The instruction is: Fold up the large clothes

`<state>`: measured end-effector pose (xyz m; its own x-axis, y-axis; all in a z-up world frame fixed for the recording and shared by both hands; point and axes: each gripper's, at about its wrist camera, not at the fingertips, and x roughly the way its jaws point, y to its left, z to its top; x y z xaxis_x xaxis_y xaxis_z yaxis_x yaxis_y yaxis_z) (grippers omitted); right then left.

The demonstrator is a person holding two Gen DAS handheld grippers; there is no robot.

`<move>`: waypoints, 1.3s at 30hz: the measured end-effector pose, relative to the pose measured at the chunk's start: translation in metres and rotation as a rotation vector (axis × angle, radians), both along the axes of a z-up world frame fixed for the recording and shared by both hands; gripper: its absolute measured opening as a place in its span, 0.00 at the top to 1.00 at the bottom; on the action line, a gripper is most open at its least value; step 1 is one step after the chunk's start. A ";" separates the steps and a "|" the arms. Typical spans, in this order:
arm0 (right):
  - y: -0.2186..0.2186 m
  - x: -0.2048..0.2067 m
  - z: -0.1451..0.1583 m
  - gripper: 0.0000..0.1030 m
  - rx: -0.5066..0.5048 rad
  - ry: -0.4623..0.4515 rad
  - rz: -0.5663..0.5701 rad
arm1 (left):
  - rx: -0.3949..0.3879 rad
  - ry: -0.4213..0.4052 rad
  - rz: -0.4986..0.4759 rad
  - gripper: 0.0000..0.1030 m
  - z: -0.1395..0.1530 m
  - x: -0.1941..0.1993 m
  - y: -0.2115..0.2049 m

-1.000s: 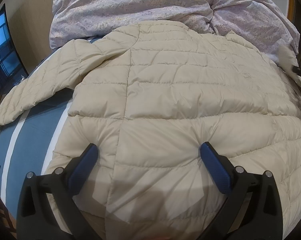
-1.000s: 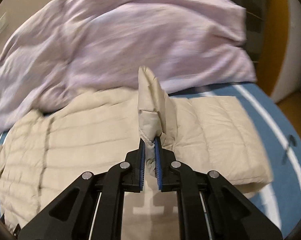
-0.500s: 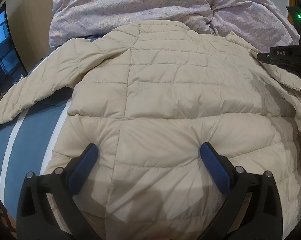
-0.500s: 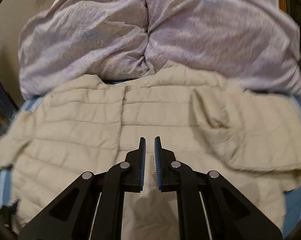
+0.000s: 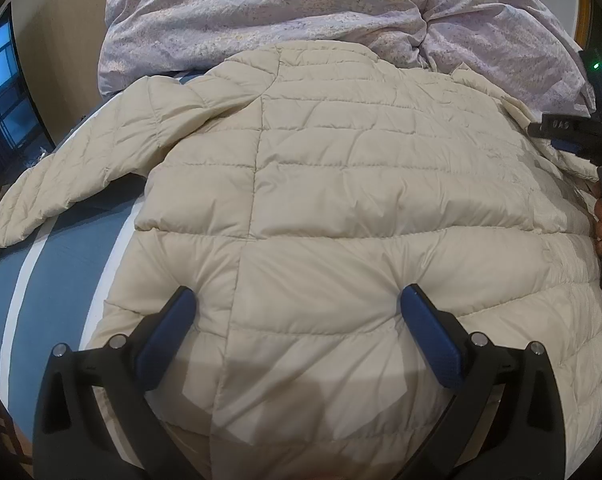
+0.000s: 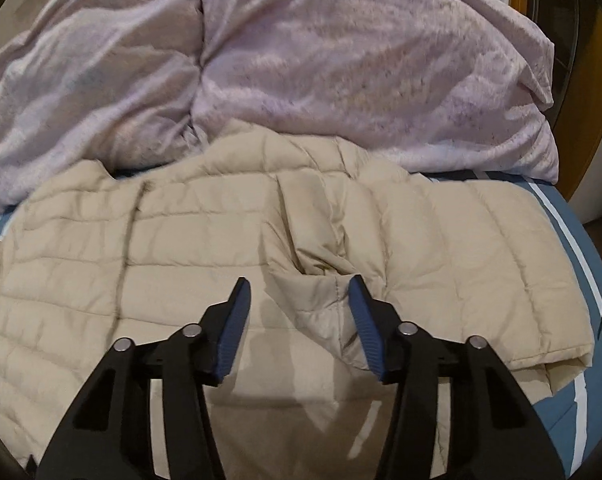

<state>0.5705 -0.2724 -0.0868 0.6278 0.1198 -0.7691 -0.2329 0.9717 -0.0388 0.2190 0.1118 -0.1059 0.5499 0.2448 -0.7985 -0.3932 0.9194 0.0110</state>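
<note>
A cream quilted puffer jacket [image 5: 341, 184] lies spread on the bed, back up, its left sleeve [image 5: 61, 184] stretched out to the left. My left gripper [image 5: 297, 312] is open, its pads pressing down on the lower back of the jacket. In the right wrist view the jacket [image 6: 141, 248] has its right sleeve [image 6: 453, 248] folded across the body. My right gripper [image 6: 299, 292] is open just above the dropped sleeve cuff [image 6: 321, 300], holding nothing. The right gripper's body also shows at the right edge of the left wrist view [image 5: 573, 132].
A crumpled lilac duvet [image 5: 301, 12] is piled behind the jacket, also filling the top of the right wrist view [image 6: 301, 64]. The bed sheet [image 5: 53, 280] is blue with white stripes. A dark window [image 5: 1, 88] is at far left.
My right gripper carried the sleeve cuff across onto the jacket body, then opened and let it drop. My left gripper has stayed pressed on the jacket.
</note>
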 end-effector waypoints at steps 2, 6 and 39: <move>0.000 0.004 -0.006 0.74 -0.022 0.018 -0.006 | 0.000 0.000 0.000 0.02 0.000 0.000 0.000; -0.006 0.003 -0.002 0.93 0.035 0.017 -0.014 | 0.000 0.000 0.000 0.02 0.000 0.000 0.000; 0.102 -0.082 0.007 0.52 0.379 0.334 0.428 | 0.000 -0.003 0.000 0.02 0.000 0.001 0.000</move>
<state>0.4881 -0.1700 -0.0795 0.2001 0.6060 -0.7699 -0.5418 0.7231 0.4284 0.2196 0.1118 -0.1063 0.5525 0.2448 -0.7968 -0.3936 0.9192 0.0095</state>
